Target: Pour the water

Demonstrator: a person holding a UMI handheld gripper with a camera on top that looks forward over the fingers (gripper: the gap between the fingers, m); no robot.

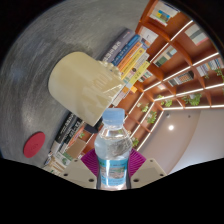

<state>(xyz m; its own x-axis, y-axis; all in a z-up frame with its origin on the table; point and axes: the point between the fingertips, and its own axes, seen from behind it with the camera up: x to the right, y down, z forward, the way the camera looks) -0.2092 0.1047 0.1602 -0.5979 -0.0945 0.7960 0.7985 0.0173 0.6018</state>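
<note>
A clear plastic water bottle with a pale blue screw cap and a blue-and-white label (113, 150) stood in the lower middle of the frame, directly between the two fingers of the gripper (113, 168). The magenta pads (91, 160) were visible on both sides of its labelled body, and they seemed to press against it, so I judged the claw was clenched on the bottle around its middle. The view looked tilted, so I could not tell whether the bottle was really upright.

Beyond the bottle, in the middle left of the frame, there was a cream-coloured cup with a handle (85, 82) resting on a grey round table (40, 50). It was apart from the bottle, not touching it. A small red round object (36, 143) lay at the lower left, near the table's rim. Colourful books (128, 52) were lined beside the cup, and wooden shelves with strip lights (185, 70) filled the upper right.

In my judgement, the bottle would be rather light but soft: thin plastic gives under pressure, so a hard squeeze could deform it. The smooth label might also slip. Holding at the labelled middle appeared sensible. The cap looked closed, so water could not yet pour into the cup.
</note>
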